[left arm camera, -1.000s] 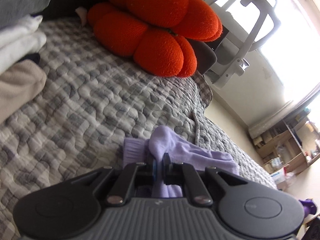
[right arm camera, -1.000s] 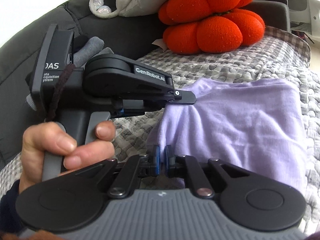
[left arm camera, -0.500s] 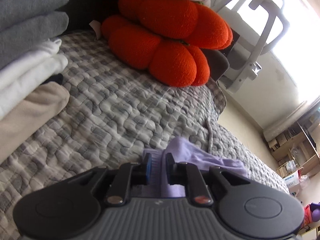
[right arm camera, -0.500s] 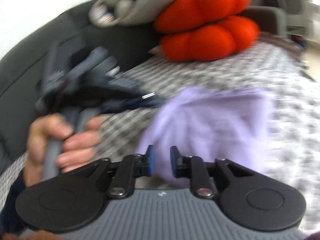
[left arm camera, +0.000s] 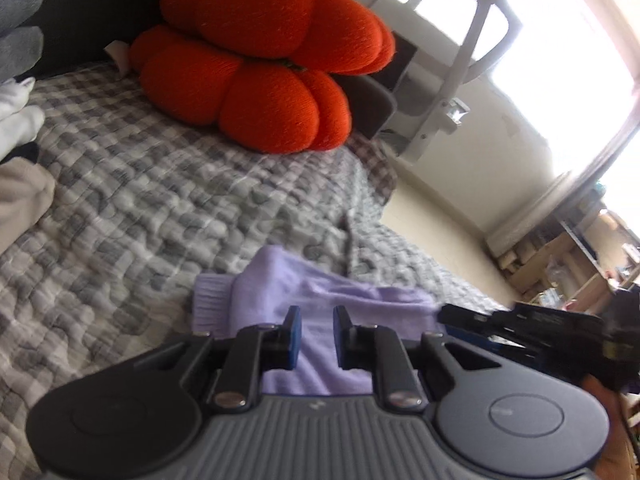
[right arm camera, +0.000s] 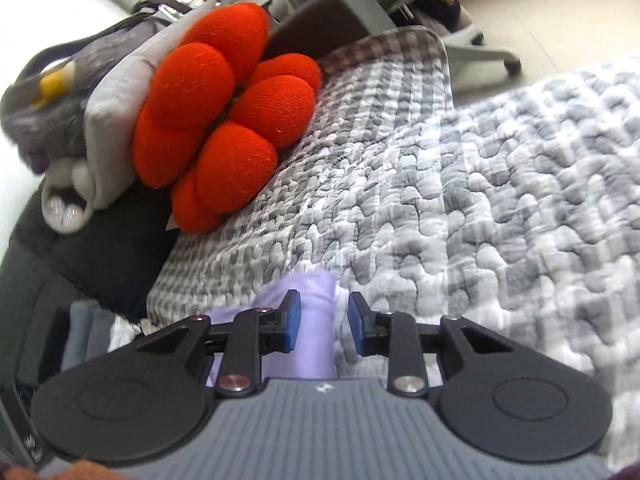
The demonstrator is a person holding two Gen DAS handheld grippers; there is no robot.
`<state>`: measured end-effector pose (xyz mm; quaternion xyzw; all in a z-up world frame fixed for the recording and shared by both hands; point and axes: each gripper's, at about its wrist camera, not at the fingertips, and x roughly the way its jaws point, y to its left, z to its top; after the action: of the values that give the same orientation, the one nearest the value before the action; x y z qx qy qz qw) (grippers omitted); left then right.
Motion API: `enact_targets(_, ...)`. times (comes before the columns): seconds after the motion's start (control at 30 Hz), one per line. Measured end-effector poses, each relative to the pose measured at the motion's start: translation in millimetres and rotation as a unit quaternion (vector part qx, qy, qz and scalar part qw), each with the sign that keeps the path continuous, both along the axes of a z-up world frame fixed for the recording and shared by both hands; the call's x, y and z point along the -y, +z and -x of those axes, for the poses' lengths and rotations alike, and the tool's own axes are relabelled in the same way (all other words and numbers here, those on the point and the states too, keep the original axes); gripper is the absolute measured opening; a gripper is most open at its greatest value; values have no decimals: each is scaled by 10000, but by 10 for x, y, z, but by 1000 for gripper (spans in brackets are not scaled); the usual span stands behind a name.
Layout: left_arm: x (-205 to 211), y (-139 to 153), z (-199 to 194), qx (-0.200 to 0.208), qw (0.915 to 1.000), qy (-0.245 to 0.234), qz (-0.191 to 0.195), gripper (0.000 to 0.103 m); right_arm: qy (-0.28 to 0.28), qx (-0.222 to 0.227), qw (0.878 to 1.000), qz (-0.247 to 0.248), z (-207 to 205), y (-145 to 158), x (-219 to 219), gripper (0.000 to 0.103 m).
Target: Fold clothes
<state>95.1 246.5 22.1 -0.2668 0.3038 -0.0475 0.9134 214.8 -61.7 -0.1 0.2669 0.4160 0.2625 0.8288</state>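
Left wrist: grey checked quilt (left arm camera: 160,216), orange cushion (left arm camera: 256,68) behind.

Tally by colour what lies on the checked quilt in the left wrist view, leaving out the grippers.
Orange: 1, the pumpkin-shaped cushion.
Lilac: 1, the lilac garment.
Grey: 1 folded item at the left edge.
White: 1 folded item.
Beige: 1 folded item.
Total: 5; the stack is partly cut off.

home, quilted bed cover (left arm camera: 168,216), orange cushion (left arm camera: 260,64)
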Motion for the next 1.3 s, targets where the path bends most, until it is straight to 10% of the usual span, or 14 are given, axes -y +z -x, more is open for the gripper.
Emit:
enact_targets(0.73, 28, -104, -69, -103, 9996, -267, -6, 24, 333, 1600, 9794, 1183, 13, 303, -416, 3)
enact_targets(0.9, 17, -163, -113, -255, 9993, -266, -47, 24, 483, 1489, 9752, 1567, -8, 195, -487, 5)
enact_targets(1.13, 1, -135, -101, -267, 9994, -223, 48, 25, 753, 1299, 9790, 1377, 3, 261, -413, 36)
enact_targets(1.3, 109, -107, -88, -238, 9991, -321, -163, 42, 964, 1295, 9715, 1734, 24, 151, -542, 25)
